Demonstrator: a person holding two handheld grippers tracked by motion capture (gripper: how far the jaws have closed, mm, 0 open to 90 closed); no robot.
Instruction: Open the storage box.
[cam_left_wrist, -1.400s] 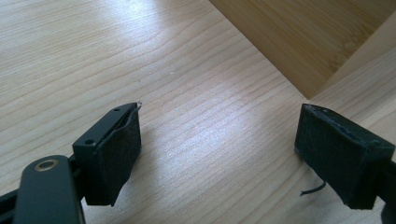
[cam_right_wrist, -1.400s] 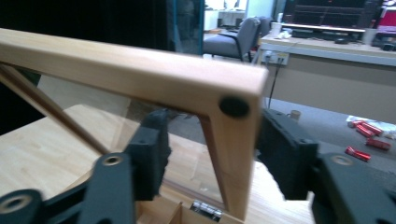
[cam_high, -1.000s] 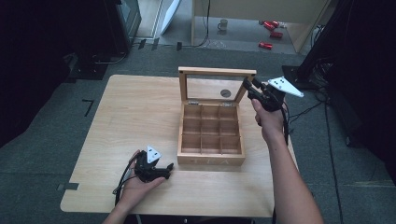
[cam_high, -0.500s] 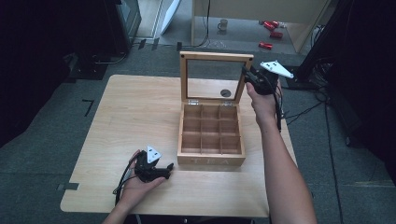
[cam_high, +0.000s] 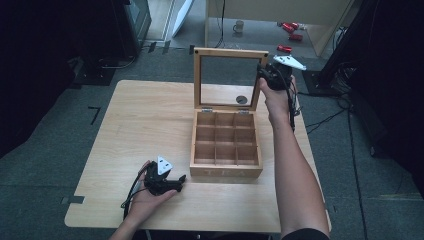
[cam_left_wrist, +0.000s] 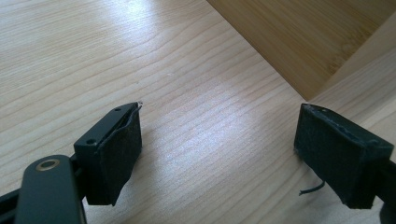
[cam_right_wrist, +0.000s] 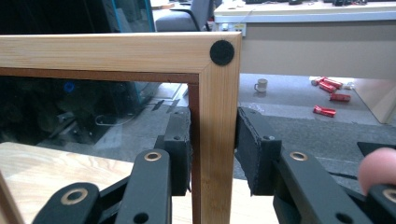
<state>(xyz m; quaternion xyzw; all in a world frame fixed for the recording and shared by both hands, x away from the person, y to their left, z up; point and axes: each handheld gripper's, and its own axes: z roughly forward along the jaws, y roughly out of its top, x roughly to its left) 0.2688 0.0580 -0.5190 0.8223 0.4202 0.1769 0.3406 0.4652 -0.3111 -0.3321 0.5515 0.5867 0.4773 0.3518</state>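
My right hand-held gripper (cam_right_wrist: 212, 154) is clamped on the side rail of the glass lid (cam_high: 229, 51), which stands upright over the empty wooden tea box (cam_high: 226, 145) mid tabletop (cam_high: 145, 115), while my left hand-held gripper (cam_left_wrist: 217, 154) rests spread apart just beside the box's front corner.

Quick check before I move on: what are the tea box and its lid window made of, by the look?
Tea box: light wood, likely bamboo, matte; fine straight grain shows on the lid frame. Lid window: clear pane, glass or acrylic, can't tell which; the floor and table show through it.
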